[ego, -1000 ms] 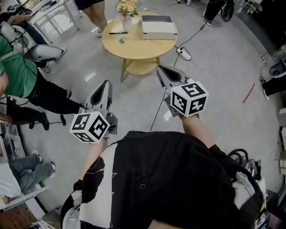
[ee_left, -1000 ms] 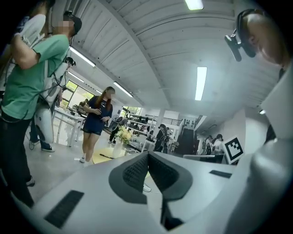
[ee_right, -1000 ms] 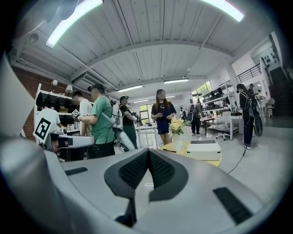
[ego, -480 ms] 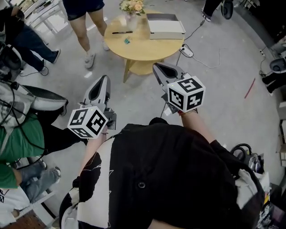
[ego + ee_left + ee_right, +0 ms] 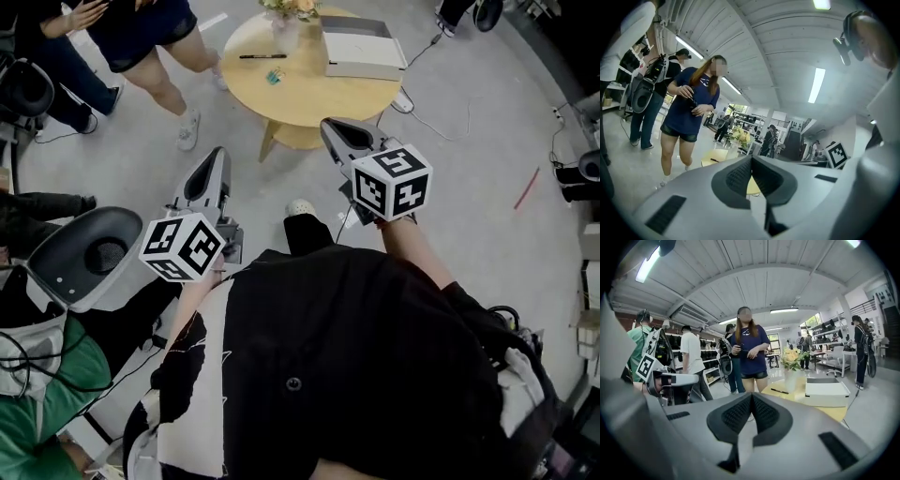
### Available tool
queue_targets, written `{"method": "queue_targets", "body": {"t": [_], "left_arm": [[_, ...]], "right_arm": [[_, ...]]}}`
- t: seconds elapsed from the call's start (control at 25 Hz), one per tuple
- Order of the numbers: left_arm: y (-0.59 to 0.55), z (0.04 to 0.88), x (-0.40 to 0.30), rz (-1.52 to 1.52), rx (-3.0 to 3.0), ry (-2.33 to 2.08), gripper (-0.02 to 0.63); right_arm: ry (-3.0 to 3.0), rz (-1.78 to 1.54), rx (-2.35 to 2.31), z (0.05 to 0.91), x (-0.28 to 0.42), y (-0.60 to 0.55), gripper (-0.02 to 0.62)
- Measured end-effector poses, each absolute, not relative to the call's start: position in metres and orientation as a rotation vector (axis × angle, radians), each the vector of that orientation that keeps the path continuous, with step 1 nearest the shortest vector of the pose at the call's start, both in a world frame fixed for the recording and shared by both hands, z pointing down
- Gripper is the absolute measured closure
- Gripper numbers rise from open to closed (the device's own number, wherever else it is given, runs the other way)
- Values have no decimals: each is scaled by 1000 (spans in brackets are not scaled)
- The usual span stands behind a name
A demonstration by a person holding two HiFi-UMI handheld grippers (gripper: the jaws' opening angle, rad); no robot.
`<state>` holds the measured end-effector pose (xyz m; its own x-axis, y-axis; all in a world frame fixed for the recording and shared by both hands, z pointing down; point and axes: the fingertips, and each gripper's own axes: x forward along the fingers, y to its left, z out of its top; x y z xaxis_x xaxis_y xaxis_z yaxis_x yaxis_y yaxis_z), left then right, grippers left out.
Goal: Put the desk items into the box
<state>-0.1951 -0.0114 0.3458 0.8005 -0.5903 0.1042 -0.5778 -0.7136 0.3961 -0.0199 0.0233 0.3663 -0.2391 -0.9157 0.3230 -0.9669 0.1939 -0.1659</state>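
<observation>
Both tongs are pressed shut on nothing: the left gripper (image 5: 214, 164) and right gripper (image 5: 336, 131) hang in front of me, well short of the table (image 5: 300, 98), and each gripper view shows its pads meeting flat. What I need is all on that round table: the box (image 5: 361, 58) on its right side, the pen (image 5: 262, 56) toward the far left, a small teal item (image 5: 274, 77) just this side of the pen, and a vase (image 5: 286, 23) of flowers at the far edge between pen and box. My main worry is reaching the pen with the jaws closed, since a shut tip would only shove it and a thin pen on smooth wood could roll off the edge. The vase stands near the pen and looks top-heavy, so a careless sweep could tip it. A person (image 5: 155, 37) stands just beside the table's left side, within range of my left gripper. A cable (image 5: 441, 80) trails on the floor at the right. I cannot tell whether the box is open.
</observation>
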Motion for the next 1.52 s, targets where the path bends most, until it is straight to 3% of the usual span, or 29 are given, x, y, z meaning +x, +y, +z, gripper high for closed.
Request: {"method": "queue_targets", "body": {"t": [0.96,1.52], "left_arm": [[-153,335,-140,-78,2499,-1115,595],[-197,349,-125,-63,2428,-1255,595]], "right_arm": [[-2504,518,1564,360,29,-166,591],[-2528,649,1474,400,59,-230,591]]}}
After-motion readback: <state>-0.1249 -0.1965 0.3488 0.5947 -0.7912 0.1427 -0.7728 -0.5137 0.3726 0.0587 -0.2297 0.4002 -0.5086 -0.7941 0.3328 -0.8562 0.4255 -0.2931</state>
